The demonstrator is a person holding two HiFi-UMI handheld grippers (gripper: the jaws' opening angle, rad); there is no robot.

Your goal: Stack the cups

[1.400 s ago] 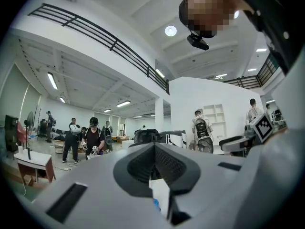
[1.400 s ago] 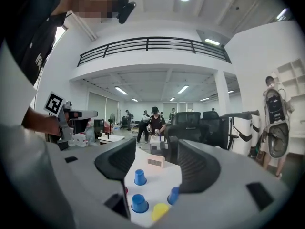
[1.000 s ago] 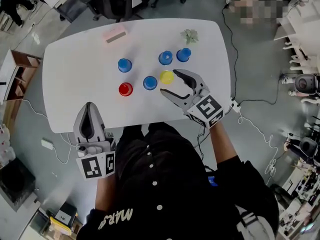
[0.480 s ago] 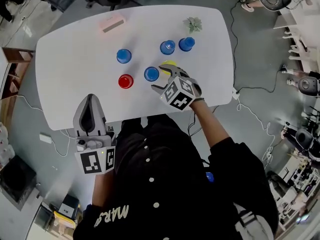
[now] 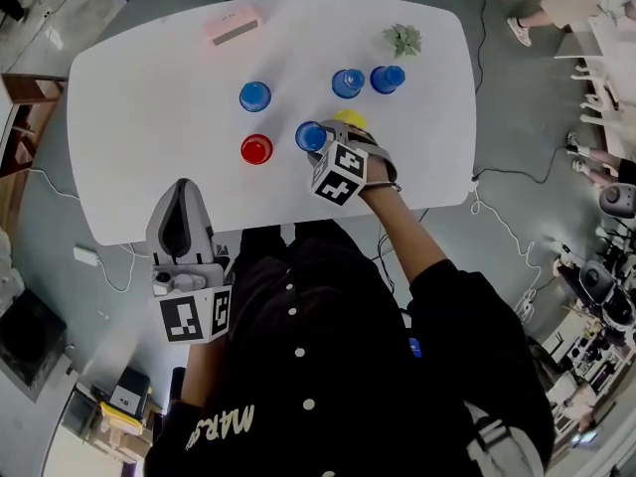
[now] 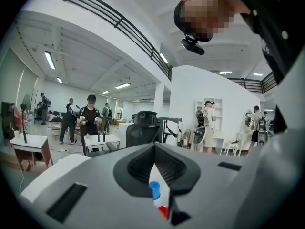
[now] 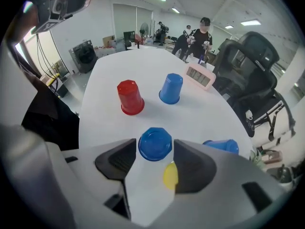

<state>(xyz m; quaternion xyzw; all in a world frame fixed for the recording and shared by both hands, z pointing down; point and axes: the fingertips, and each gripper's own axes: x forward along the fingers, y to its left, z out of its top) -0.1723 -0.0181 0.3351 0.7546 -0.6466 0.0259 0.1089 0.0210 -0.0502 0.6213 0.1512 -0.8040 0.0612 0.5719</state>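
Observation:
Several upturned cups stand on the white table: a red cup, a yellow cup and blue ones, one at the left and two at the back. My right gripper hangs over the nearest blue cup. In the right gripper view that blue cup sits between the fingertips of the right gripper, whose jaws are closing, and I see no firm press. The yellow cup lies by the right jaw. My left gripper is shut and empty, off the table's near edge.
A pink clock lies at the table's far left and a small plant at its far right. Cables trail on the floor on both sides. In the right gripper view, a black office chair stands past the table.
My right gripper has swung left from beside the yellow cup and now straddles the near blue cup, its marker cube turned toward me. The left gripper has stayed put.

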